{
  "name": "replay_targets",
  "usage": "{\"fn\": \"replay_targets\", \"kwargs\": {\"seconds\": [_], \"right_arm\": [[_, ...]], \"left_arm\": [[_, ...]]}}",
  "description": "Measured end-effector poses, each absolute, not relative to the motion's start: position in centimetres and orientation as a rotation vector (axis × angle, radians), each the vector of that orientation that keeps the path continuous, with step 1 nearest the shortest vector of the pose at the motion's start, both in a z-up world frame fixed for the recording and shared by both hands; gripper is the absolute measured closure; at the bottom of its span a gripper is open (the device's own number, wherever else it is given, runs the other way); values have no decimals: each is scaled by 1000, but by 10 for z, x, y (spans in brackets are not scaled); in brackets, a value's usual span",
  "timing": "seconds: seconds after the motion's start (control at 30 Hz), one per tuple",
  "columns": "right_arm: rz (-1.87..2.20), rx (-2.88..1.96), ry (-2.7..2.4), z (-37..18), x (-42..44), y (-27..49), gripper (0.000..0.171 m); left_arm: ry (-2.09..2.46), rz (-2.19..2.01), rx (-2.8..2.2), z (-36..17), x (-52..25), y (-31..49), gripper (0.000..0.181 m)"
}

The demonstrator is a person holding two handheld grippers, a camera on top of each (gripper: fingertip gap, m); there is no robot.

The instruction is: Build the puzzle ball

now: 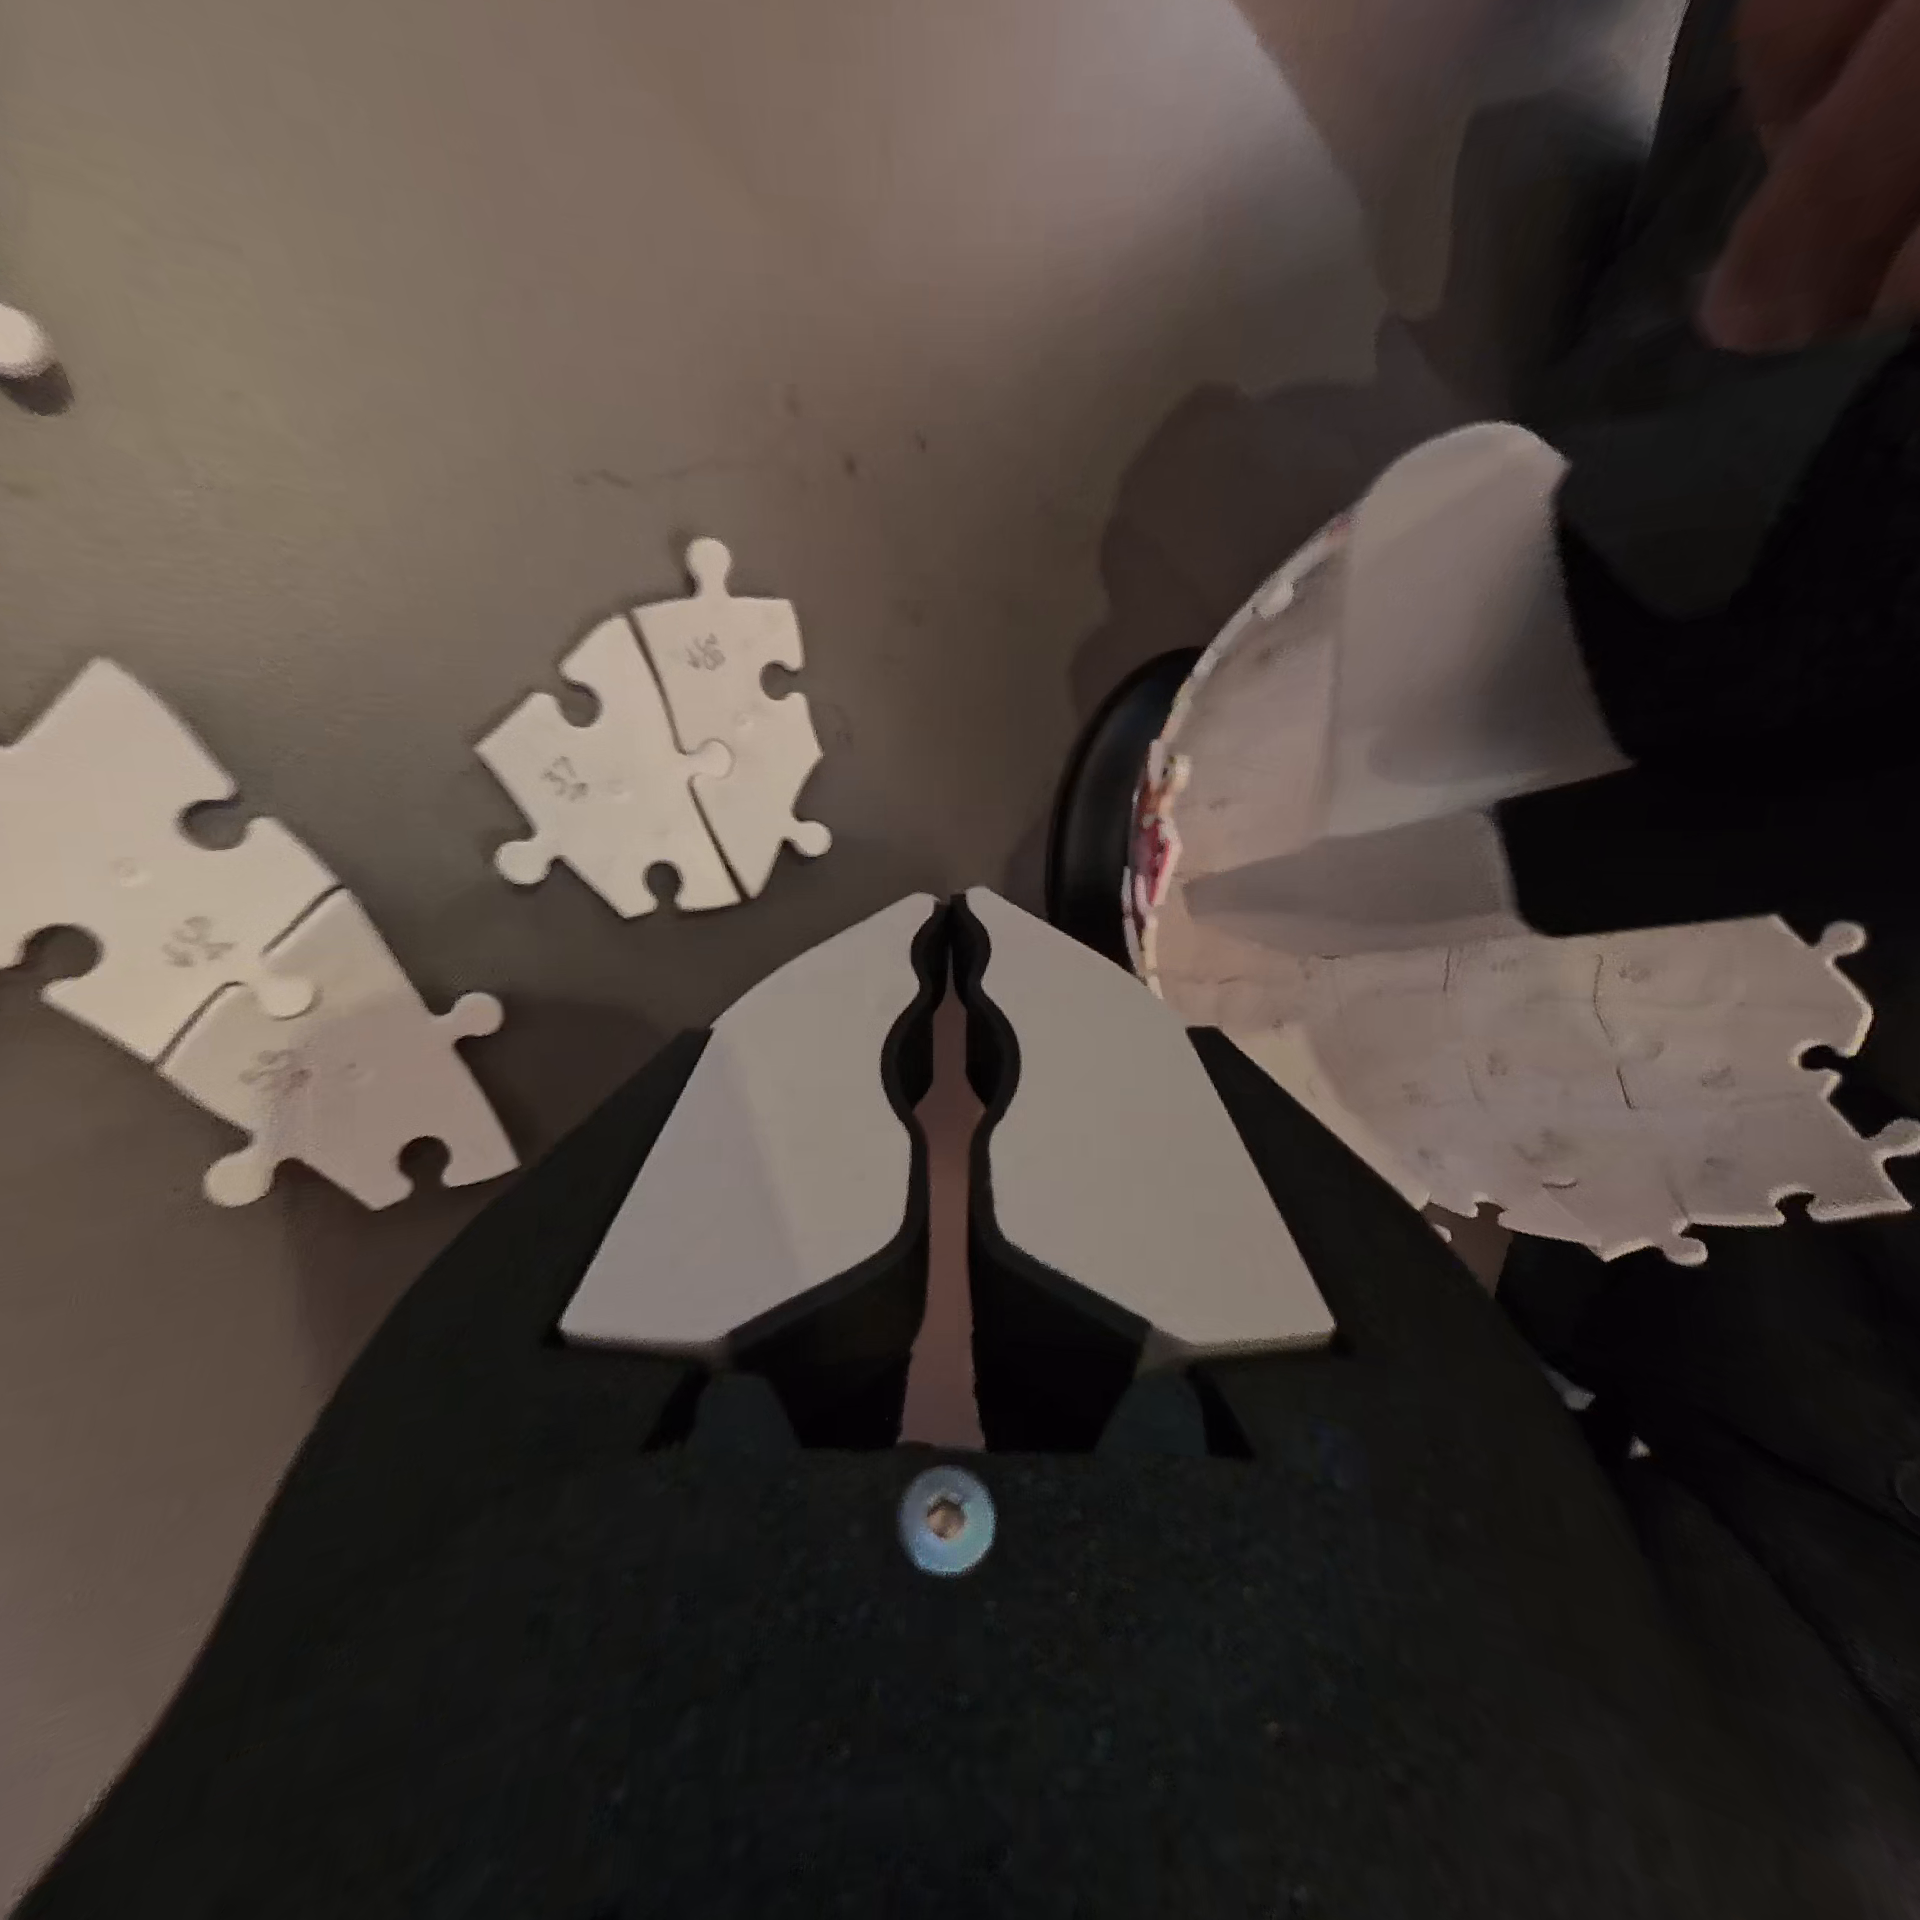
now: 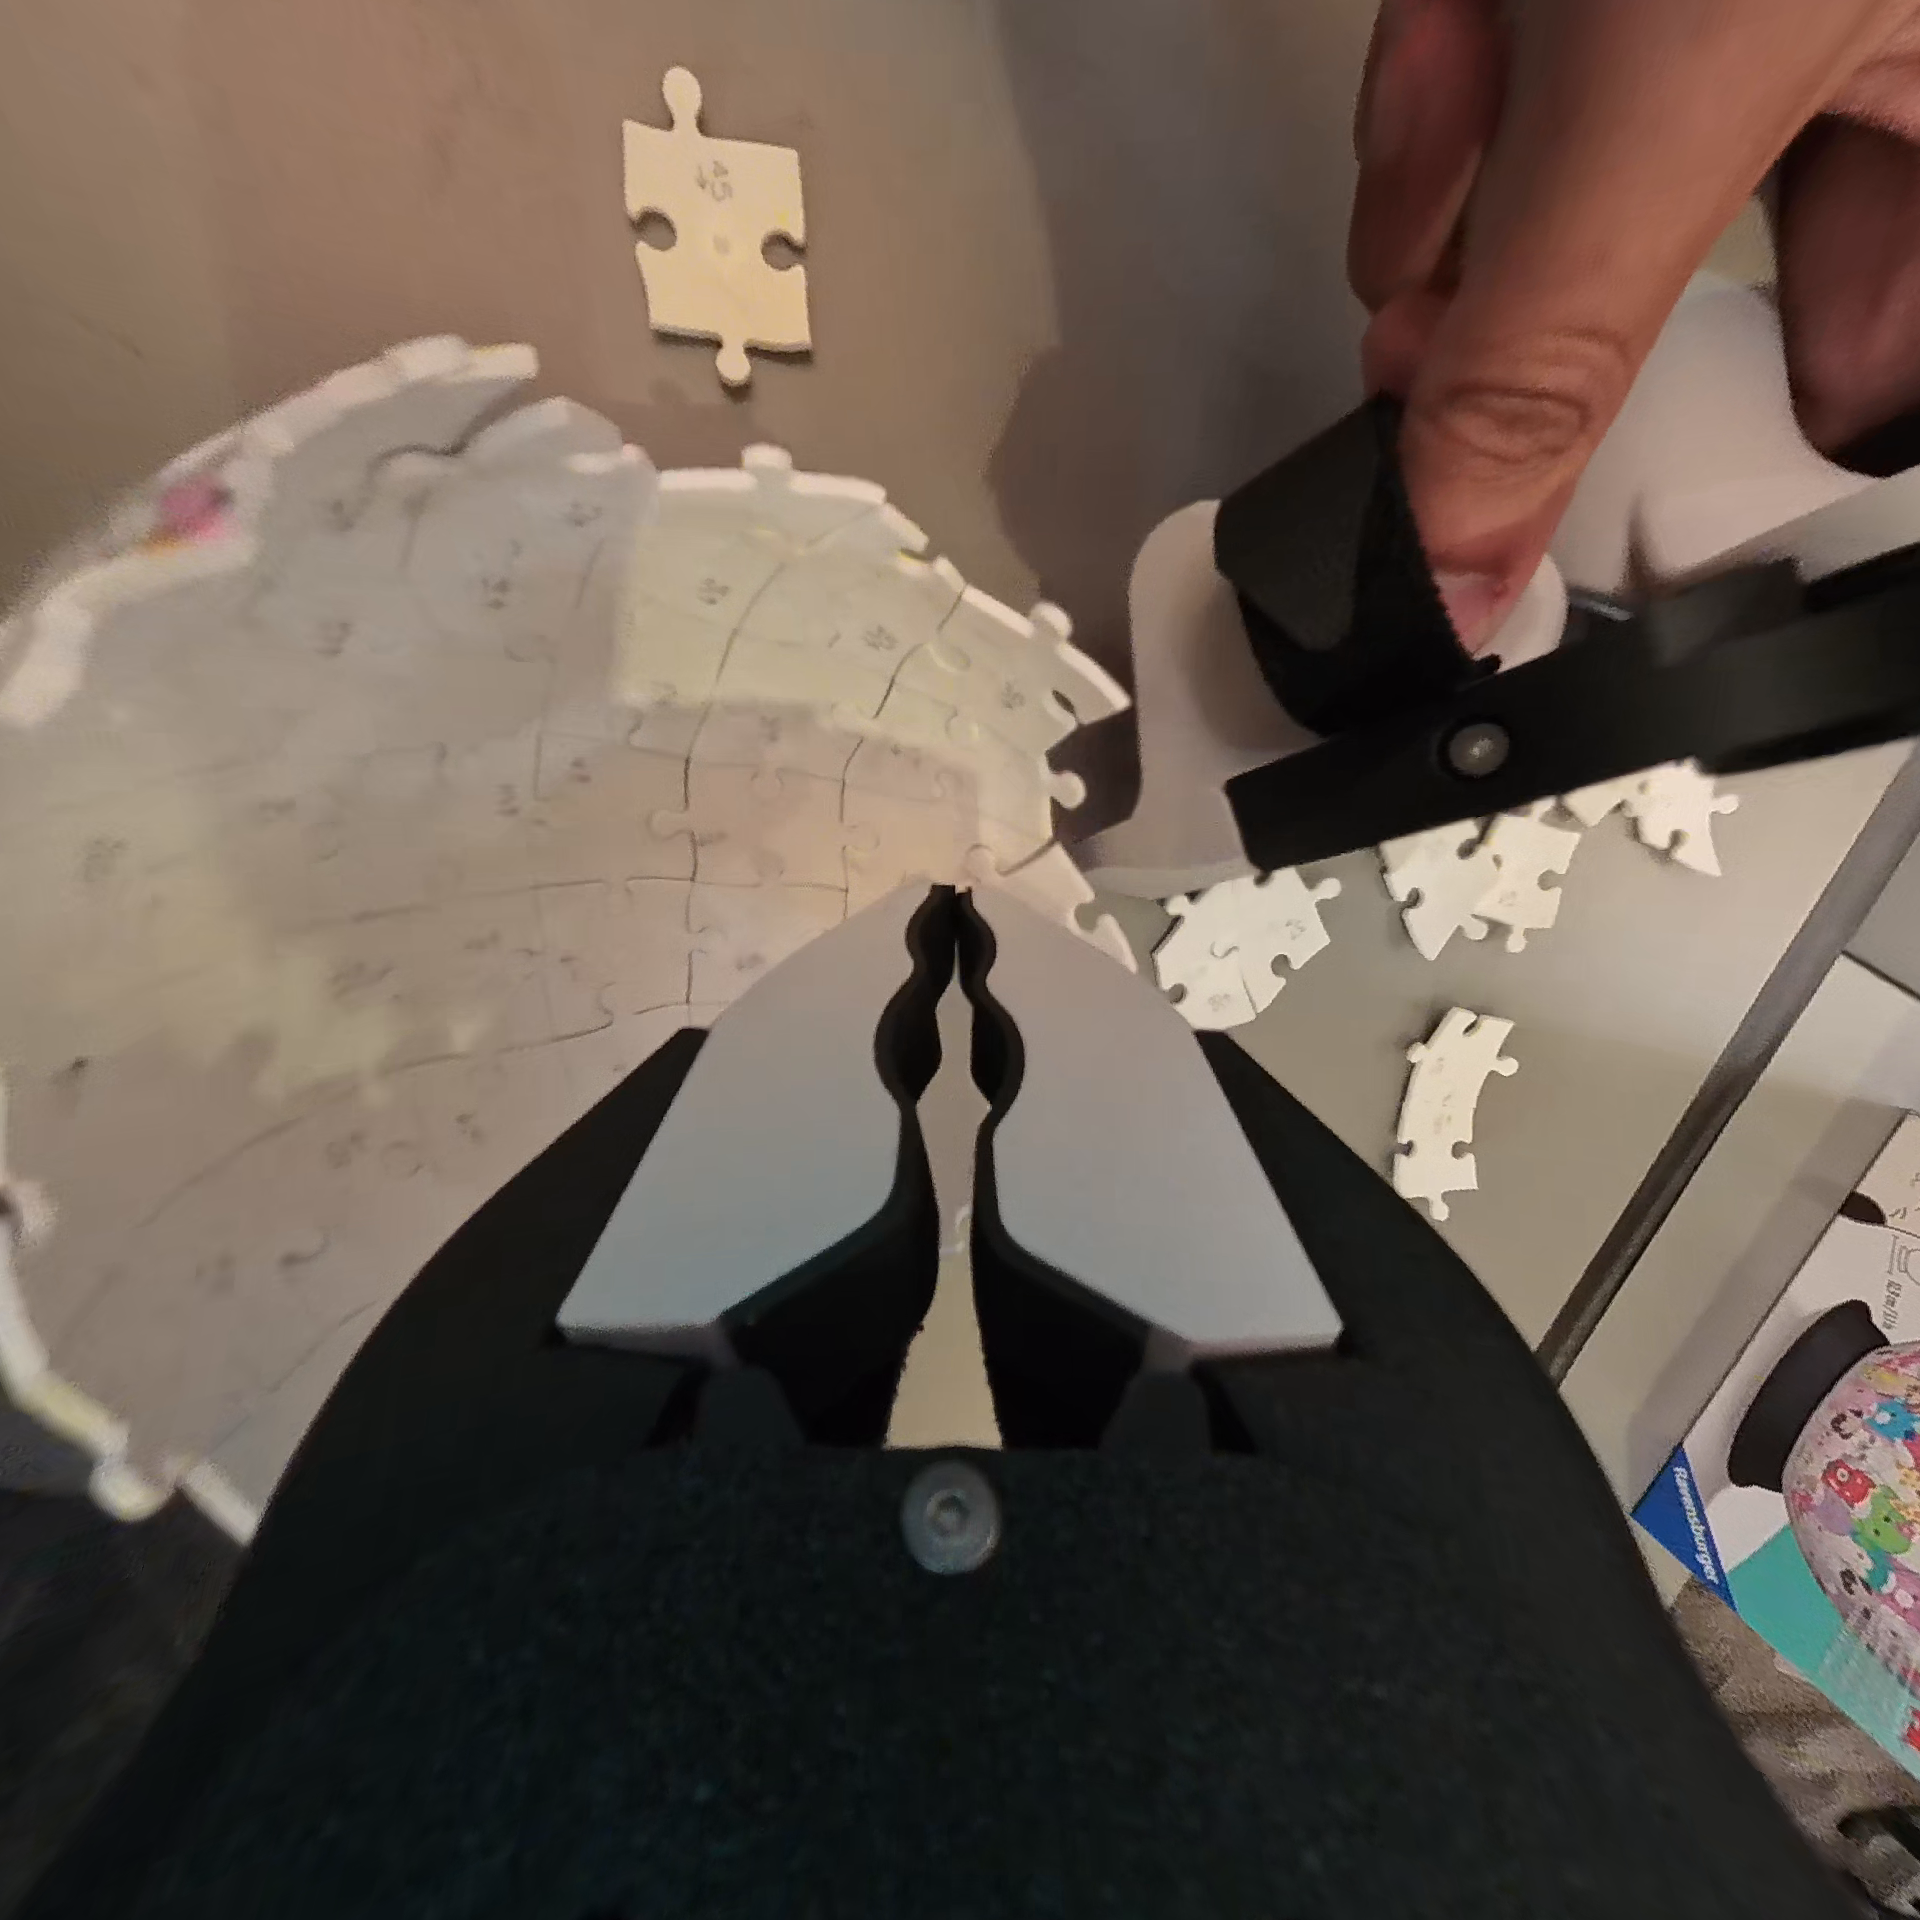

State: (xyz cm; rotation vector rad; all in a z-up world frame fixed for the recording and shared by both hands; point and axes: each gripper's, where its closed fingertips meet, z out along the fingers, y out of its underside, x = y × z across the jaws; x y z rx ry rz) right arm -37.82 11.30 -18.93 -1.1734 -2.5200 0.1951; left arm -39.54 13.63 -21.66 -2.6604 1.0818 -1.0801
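The half-built puzzle ball is a white bowl-shaped shell whose inside faces the right wrist view. It also shows in the left wrist view, resting on a black ring stand. My right gripper is shut, with its tips against the shell's inner wall near the rim; nothing shows between the pads. My left gripper is shut and empty, just left of the stand, above the grey table. A hand holds it in the right wrist view, by the shell's rim.
Joined piece pairs lie white side up to the left. More loose pieces lie beyond the shell and to its right. A metal table edge and the puzzle box are at the lower right. Tip to tip, the grippers are about 4 centimetres apart.
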Motion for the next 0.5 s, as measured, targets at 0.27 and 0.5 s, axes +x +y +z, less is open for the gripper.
{"fn": "replay_targets", "kwargs": {"seconds": [0.27,0.5], "right_arm": [[241,-1314,-2326,-160,-376,149,171],[543,-1533,-2376,-167,-383,147,156]], "left_arm": [[1054,-1154,-2625,-214,-392,138,181],[1014,-1204,-2524,-179,-401,140,166]]}}
